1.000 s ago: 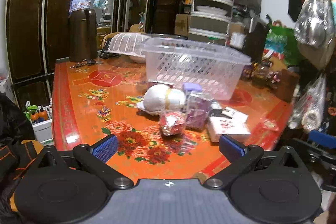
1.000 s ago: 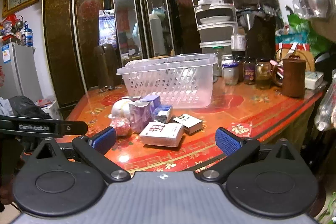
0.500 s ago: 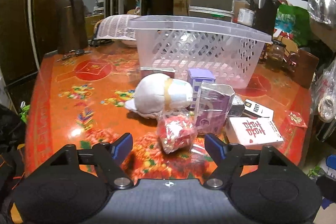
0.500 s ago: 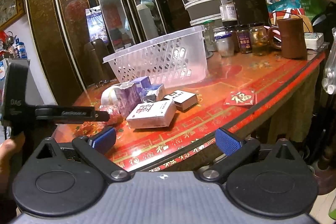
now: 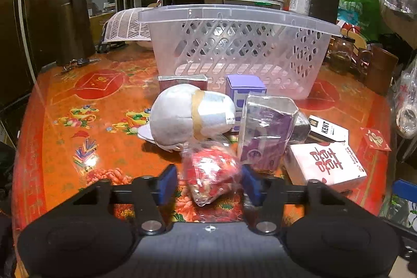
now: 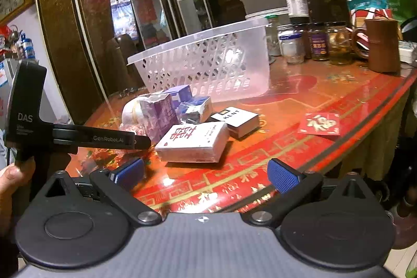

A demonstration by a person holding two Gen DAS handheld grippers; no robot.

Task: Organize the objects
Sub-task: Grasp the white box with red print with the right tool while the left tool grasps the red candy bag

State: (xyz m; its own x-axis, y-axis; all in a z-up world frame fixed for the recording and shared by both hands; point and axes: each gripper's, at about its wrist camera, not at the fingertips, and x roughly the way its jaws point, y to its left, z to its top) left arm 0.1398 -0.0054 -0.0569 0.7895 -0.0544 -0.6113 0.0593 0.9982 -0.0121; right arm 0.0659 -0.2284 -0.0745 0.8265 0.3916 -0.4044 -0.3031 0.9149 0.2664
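Note:
A clear plastic basket (image 5: 234,48) stands on the red patterned table (image 5: 78,127). In front of it lies a pile: a white taped bundle (image 5: 192,116), a purple carton (image 5: 265,137), a purple box (image 5: 245,90), a white box with red characters (image 5: 325,163), a KENT box (image 5: 328,129) and a red sweets bag (image 5: 211,176). My left gripper (image 5: 209,184) is open with its blue pads on either side of the sweets bag. My right gripper (image 6: 206,173) is open and empty over the table's near edge, short of the white box (image 6: 192,140).
A red envelope (image 6: 319,124) lies near the table's right edge. Jars (image 6: 312,43) and a brown mug (image 6: 383,46) stand at the back right. A brown flask (image 5: 75,25) and a white mesh cover (image 5: 125,25) stand at the back left. My left gripper's body (image 6: 75,138) shows in the right view.
My left gripper has moved forward and lowered until its narrowing pads flank the sweets bag. My right gripper has tilted and moved a little closer to the table.

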